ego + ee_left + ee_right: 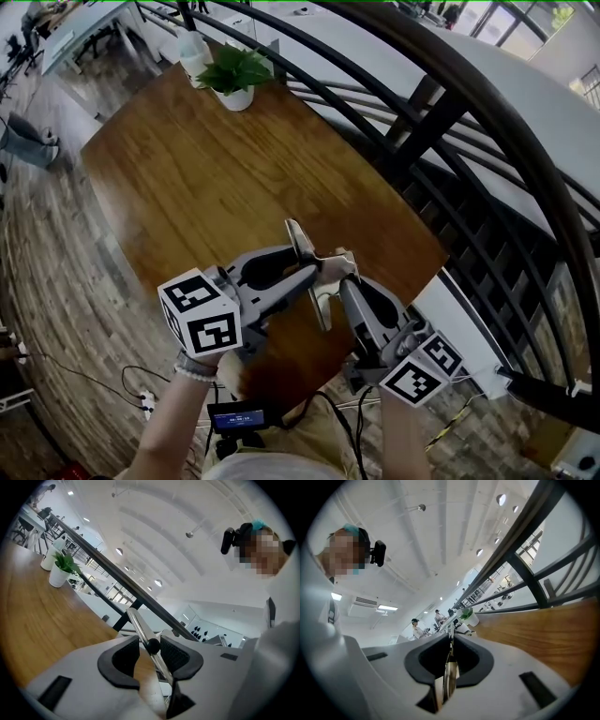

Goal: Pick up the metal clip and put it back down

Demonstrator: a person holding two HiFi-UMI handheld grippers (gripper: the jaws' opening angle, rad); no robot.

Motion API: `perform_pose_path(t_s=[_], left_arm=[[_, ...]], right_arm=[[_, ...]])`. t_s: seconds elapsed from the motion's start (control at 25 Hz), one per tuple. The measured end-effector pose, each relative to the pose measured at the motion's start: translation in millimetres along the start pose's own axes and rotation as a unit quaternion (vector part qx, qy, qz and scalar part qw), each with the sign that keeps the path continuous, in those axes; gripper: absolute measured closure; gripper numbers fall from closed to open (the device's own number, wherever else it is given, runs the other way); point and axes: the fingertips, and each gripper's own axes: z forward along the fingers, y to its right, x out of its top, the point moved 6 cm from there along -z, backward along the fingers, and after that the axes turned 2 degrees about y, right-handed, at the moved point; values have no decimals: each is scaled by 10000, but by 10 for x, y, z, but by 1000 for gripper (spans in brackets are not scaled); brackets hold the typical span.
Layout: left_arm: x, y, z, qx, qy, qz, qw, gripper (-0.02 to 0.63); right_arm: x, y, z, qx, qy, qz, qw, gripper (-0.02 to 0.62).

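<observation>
The metal clip (pixel 302 246) is a shiny steel piece held in the air over the near edge of the wooden table (pixel 187 178). My left gripper (pixel 305 269) comes in from the left, its jaws standing wide around the clip. In the left gripper view, the clip's rounded arm (pixel 140 627) with a black knob sits between the pads of the left gripper (pixel 150 651). My right gripper (pixel 342 274) meets it from the right. The right gripper view shows a thin metal leaf of the clip (pixel 451 679) pinched between the nearly closed pads of the right gripper (pixel 451 656).
A potted plant (pixel 234 75) and a white cup (pixel 194 54) stand at the table's far end. A black curved railing (pixel 450 112) runs close along the right side. Cables (pixel 141 389) lie on the wood floor, and a small device (pixel 239 417) hangs below the grippers.
</observation>
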Motion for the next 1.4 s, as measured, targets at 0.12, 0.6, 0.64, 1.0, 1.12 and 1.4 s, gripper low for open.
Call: perform_pose_path(t_s=[0.12, 0.6, 0.64, 1.0, 1.12, 1.4], left_arm=[[-39, -124, 155, 47, -80, -72, 9999, 463], [-318, -638, 609, 134, -578, -563, 9967, 463], [-333, -667, 637, 145, -607, -586, 9963, 463], [-397, -902, 864, 220, -701, -810, 9940, 463], [-416, -955, 901, 278, -700, -810, 9939, 460], [-454, -1073, 929, 596, -787, -687, 9927, 448]], right_arm=[[22, 182, 43, -83, -64, 45, 9999, 563], [-98, 811, 176, -486, -276, 278, 9981, 563], [-105, 849, 184, -513, -278, 307, 9978, 563], [-118, 1132, 272, -742, -116, 666, 9950, 565], [-129, 1186, 294, -830, -55, 781, 9935, 565], [-161, 1293, 372, -997, -81, 843, 9914, 565]])
